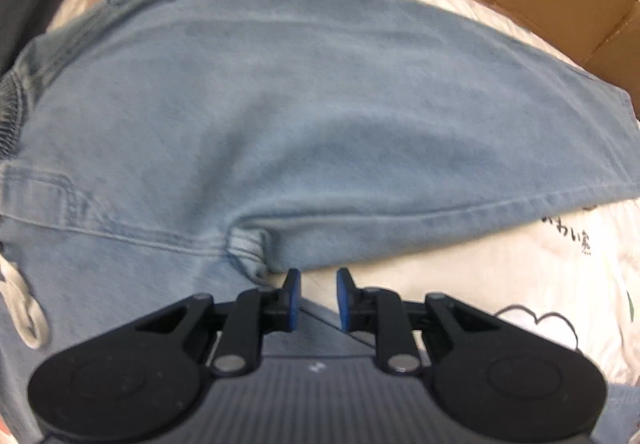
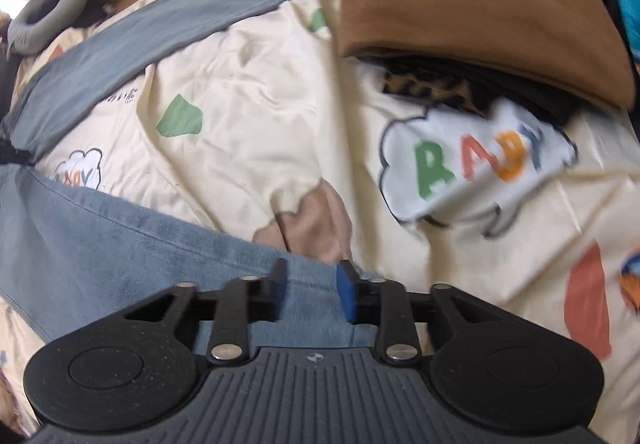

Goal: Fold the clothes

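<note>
Jeans (image 1: 280,116) lie spread flat on a cream cartoon-print bedsheet (image 2: 248,116).

Left gripper (image 1: 318,294) hovers just off the jeans' crotch seam, its 2 fingers a narrow gap apart, holding nothing. Right gripper (image 2: 310,290) has its fingers apart over a leg's edge. Brown folded cloth (image 2: 480,4) sits on the sheet's far side.

The left wrist camera sits just behind the left gripper (image 1: 318,298), looking forward and down at close range over light-blue jeans (image 1: 280,116) spread on a cream printed bedsheet (image 1: 480,284). The right wrist camera looks likewise past the right gripper (image 2: 311,294), low over the jeans (image 2: 100,244). Both views share the jeans and bedsheet (image 2: 260,104).
</note>
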Available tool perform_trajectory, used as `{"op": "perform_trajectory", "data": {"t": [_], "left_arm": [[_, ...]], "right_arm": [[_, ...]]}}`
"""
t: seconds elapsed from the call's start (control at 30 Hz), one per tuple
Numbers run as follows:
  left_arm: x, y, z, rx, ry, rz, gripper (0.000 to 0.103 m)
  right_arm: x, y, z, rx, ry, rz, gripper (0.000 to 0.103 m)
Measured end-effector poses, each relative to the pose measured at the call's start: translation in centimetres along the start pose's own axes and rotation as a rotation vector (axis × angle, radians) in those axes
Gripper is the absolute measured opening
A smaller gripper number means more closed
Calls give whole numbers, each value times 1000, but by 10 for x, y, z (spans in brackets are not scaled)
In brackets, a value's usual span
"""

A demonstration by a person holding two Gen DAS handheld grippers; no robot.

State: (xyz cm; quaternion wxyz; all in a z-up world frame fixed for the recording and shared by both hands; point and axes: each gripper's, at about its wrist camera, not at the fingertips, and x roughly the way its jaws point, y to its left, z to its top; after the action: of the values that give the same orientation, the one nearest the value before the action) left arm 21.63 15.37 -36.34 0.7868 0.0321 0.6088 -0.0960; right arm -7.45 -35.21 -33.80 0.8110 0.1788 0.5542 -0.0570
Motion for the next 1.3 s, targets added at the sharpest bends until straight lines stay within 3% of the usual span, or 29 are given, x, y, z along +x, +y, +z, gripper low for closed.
{"op": "perform_trajectory", "data": {"t": [0.17, 0.27, 0.43, 0.67, 0.8, 0.93, 1.0, 1.07, 1.3], "left_arm": [[21, -4, -11, 31, 100, 62, 19], [22, -4, -10, 15, 113, 69, 19], [19, 3, -1, -108, 132, 19, 35], [28, 4, 9, -253, 233, 44, 36], [35, -9, 14, -214, 295, 60, 36], [43, -16, 12, -182, 307, 97, 36], [43, -19, 12, -184, 299, 119, 30], [40, -19, 11, -196, 290, 129, 3], [16, -7, 7, -277, 198, 65, 1]], "right_arm": [[17, 4, 5, -39, 33, -13, 36], [23, 5, 1, -57, 57, -19, 37], [31, 7, -4, -95, 90, -26, 44], [37, 15, -3, -205, 125, -43, 45], [37, 17, -3, -238, 134, -50, 45], [38, 17, -4, -241, 138, -52, 45], [38, 17, -5, -240, 138, -54, 45], [38, 17, -5, -242, 138, -55, 45], [31, 11, -8, -243, 143, -60, 44]]}}
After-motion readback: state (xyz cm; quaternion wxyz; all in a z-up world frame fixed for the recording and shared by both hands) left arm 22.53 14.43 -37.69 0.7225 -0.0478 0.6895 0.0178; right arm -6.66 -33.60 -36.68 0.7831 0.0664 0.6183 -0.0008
